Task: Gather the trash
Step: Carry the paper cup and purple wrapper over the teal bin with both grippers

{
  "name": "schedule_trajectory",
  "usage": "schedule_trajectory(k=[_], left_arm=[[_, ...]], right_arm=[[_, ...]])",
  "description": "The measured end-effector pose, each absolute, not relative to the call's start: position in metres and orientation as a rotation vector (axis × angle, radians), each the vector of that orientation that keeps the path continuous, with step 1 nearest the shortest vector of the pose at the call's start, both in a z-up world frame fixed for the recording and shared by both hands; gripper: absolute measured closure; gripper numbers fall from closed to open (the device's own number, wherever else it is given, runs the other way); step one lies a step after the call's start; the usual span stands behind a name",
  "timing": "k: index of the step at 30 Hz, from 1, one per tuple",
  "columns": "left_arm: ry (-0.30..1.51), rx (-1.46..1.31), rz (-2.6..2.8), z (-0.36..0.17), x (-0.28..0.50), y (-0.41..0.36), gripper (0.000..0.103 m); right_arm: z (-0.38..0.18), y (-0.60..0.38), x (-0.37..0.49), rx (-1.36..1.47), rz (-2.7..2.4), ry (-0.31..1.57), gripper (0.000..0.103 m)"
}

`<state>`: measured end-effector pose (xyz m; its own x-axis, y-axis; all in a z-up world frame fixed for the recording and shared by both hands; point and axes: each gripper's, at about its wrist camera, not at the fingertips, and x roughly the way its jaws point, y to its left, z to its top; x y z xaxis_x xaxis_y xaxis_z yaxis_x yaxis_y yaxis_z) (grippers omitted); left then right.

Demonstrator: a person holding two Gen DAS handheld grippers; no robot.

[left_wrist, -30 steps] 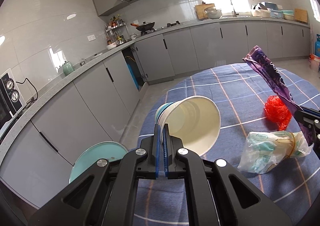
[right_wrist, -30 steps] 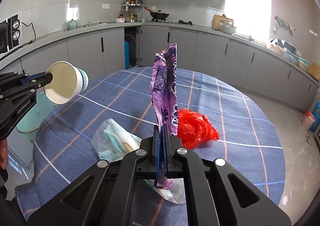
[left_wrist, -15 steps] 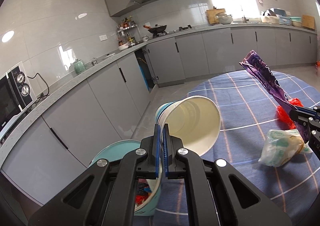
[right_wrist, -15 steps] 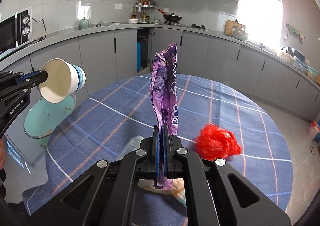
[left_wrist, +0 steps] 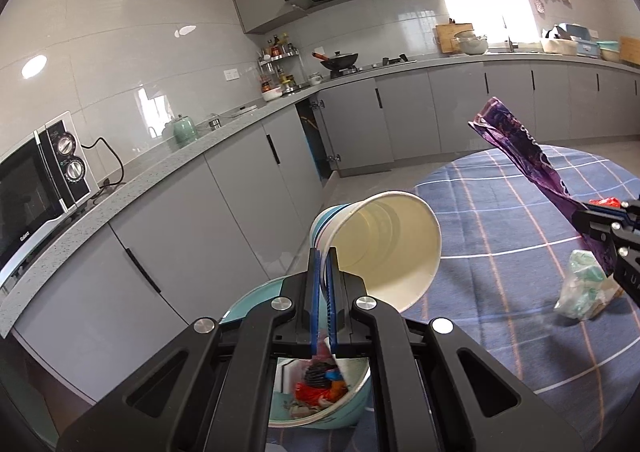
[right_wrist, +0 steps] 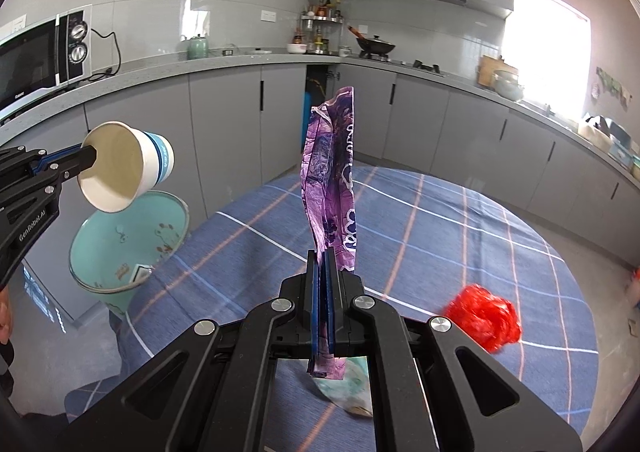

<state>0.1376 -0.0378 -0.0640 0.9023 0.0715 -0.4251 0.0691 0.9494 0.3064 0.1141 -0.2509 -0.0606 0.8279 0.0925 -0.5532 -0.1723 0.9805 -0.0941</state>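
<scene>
My left gripper point(left_wrist: 325, 258) is shut on the rim of a white paper cup with a blue band point(left_wrist: 384, 244), held on its side above the teal trash bin point(left_wrist: 320, 408), which holds trash. The cup point(right_wrist: 124, 171) and bin point(right_wrist: 128, 244) also show in the right wrist view, at the table's left edge. My right gripper point(right_wrist: 325, 258) is shut on a purple wrapper point(right_wrist: 332, 175) that stands upright above the table; the wrapper also shows in the left wrist view point(left_wrist: 528, 155).
A round table with a blue checked cloth point(right_wrist: 440, 236) carries a red crumpled bag point(right_wrist: 484, 316) and a clear green-printed plastic bag point(left_wrist: 584, 288). Grey kitchen cabinets point(left_wrist: 240, 203) and a counter with a microwave point(left_wrist: 36, 179) run behind the bin.
Both grippers moved left toward the bin. The cup now hangs over the bin's opening, and the bin's inside has come into view. The red bag fell further right in the right wrist view.
</scene>
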Motion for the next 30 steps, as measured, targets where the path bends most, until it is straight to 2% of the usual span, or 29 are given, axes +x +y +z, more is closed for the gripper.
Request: schedule_trajectory(k=[30], left_arm=[[0.472,0.340,0.108,-0.081,0.145,0.027,0.099]], right_arm=[[-0.058,-0.182,0.144,-0.181,0.267,0.578,0.099]])
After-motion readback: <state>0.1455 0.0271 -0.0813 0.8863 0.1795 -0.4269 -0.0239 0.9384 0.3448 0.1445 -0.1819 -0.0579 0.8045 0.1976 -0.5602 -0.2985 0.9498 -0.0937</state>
